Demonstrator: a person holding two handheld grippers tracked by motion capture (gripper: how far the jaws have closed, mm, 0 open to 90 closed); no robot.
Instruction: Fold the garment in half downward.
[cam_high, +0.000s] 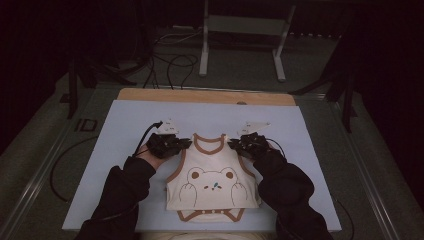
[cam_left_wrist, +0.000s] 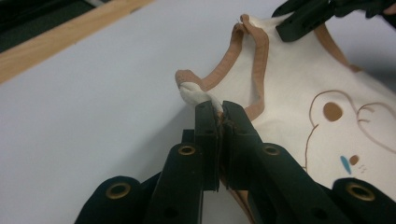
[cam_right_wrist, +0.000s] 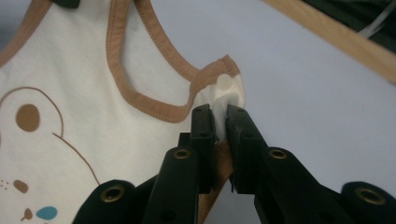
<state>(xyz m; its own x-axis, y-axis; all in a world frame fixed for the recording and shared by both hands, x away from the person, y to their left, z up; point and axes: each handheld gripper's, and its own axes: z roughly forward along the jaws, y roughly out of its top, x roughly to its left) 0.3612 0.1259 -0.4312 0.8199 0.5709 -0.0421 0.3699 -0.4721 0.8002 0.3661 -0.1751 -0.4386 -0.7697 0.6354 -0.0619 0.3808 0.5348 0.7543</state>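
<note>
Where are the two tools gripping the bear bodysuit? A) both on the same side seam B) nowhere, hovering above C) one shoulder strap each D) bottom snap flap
C: the left tool and the right tool are each shut on a shoulder strap of the bodysuit.

Landmark: bodysuit (cam_high: 212, 182), flat on the mat (cam_high: 120, 150).
Left of it: bare mat, apart from one forearm (cam_high: 125, 192) and cable (cam_high: 142, 137).
Right of it: bare mat beyond the other forearm (cam_high: 285, 190).
Beyond it: bare mat up to the wooden edge (cam_high: 205, 96).
</note>
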